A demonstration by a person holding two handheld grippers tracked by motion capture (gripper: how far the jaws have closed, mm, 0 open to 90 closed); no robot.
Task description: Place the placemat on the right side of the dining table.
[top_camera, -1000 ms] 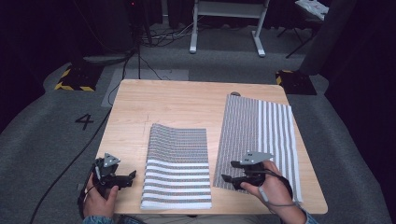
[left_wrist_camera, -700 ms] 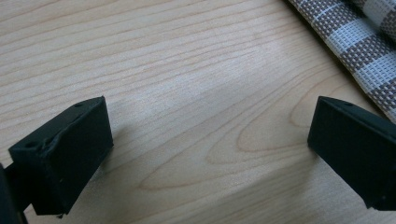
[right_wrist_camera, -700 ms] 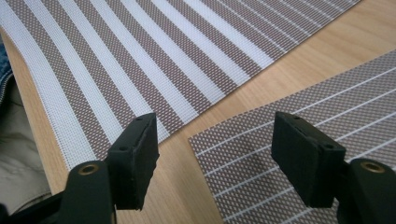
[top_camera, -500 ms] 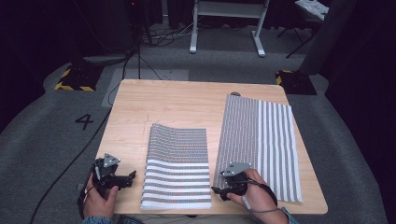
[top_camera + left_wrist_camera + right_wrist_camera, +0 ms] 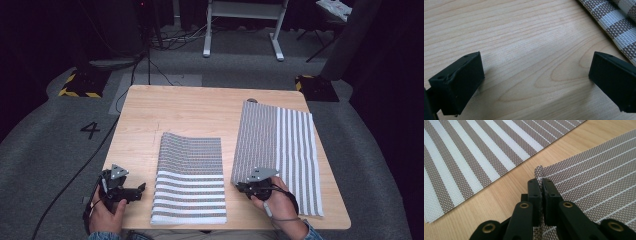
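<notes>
Two brown-and-white striped placemats lie on the wooden table (image 5: 190, 107). The middle mat (image 5: 190, 175) is smaller, with fine stripes at its far half and broad stripes near me. The larger right mat (image 5: 280, 145) lies flat. My right gripper (image 5: 239, 186) sits at that mat's near-left edge. In the right gripper view it (image 5: 541, 186) is shut on a raised pinch of the fine-striped mat (image 5: 599, 177), with the middle mat (image 5: 474, 157) beyond it. My left gripper (image 5: 140, 189) rests open on bare wood left of the middle mat. Its jaws (image 5: 536, 77) hold nothing, and the mat's edge (image 5: 619, 22) shows just beyond.
The far half of the table is bare wood. A dark cable (image 5: 75, 175) trails over the grey floor at the left. A white table frame (image 5: 245, 30) stands behind, and yellow-black floor markers (image 5: 77, 85) lie to the far left.
My right hand has shifted left along the near end of the right mat to its left edge. The left gripper has stayed in place.
</notes>
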